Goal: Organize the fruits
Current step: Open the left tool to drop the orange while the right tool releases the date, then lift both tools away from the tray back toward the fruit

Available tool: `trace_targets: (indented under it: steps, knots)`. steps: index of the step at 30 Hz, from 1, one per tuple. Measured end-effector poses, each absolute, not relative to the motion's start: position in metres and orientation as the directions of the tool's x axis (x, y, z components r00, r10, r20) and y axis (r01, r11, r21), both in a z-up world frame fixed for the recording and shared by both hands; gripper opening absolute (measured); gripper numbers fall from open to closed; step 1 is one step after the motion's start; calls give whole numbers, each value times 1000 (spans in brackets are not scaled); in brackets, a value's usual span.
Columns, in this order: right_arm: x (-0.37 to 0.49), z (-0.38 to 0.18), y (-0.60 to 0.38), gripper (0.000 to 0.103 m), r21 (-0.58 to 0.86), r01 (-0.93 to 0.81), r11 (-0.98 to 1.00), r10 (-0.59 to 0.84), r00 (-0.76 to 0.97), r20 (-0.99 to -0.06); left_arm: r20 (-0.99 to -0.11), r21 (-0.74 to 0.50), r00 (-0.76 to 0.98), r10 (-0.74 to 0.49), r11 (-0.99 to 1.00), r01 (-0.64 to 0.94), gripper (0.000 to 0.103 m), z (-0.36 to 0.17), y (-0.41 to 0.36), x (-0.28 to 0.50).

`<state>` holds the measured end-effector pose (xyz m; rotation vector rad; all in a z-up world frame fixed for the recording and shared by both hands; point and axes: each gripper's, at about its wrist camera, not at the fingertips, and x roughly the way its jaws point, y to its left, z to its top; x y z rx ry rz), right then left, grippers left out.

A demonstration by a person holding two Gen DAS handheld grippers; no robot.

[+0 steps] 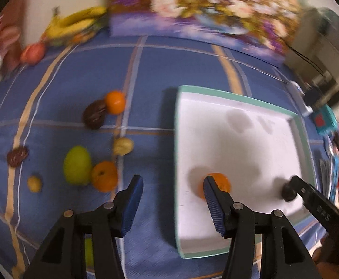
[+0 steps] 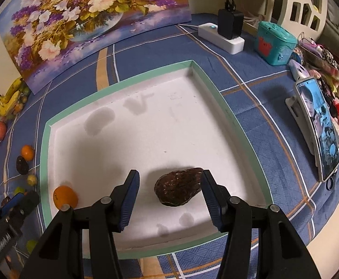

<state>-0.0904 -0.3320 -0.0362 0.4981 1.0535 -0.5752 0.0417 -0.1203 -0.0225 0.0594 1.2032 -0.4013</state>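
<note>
Sorting is under way: we are moving loose fruit from the blue checked cloth into the white tray with the green rim.

1. Far left, bananas and a reddish fruit lie against the wall. Nearer on the cloth, all left of the tray, we see a dark brown fruit touching an orange, a small tan fruit, a green fruit touching a second orange, another dark piece and a small yellowish piece.

2. Our left gripper is released and empty, hanging over the tray's left edge. An orange in the tray sits just behind its right finger, near the tray's left wall.

3. Our right gripper is unclenched. A dark brown fruit in the tray lies between its fingers, close to the right pad; whether that pad touches it we cannot tell. We judge it set down, not held.

4. Next move, as we judge it: carry the left gripper left to the nearest loose pair, the green fruit and orange. They touch, so the approach must straddle one only.
</note>
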Motion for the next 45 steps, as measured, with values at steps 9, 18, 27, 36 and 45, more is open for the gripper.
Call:
trace_targets:
  steps: [9, 18, 27, 36, 45]
  knots:
    - [-86, -35, -325, 56, 107, 631, 769, -193, 388, -901, -930, -207, 275, -246, 965, 164, 58, -30, -80, 54]
    - [-82, -38, -320, 59, 88, 613, 785, -192, 376, -906, -949, -154, 264, -174, 984, 94, 83, -35, -71, 56]
    - [-73, -38, -305, 88, 12, 555, 832, -232, 367, -901, -951, -69, 298, -82, 996, 56, 103, -37, -57, 56]
    - [-72, -27, -299, 94, -1, 524, 852, -274, 444, -853, -936, -29, 348, -44, 998, 49, 103, -29, -53, 53]
    - [-74, -25, -299, 94, 33, 523, 852, -269, 490, -829, -927, -30, 371, -57, 996, 78, 103, -20, -57, 56]
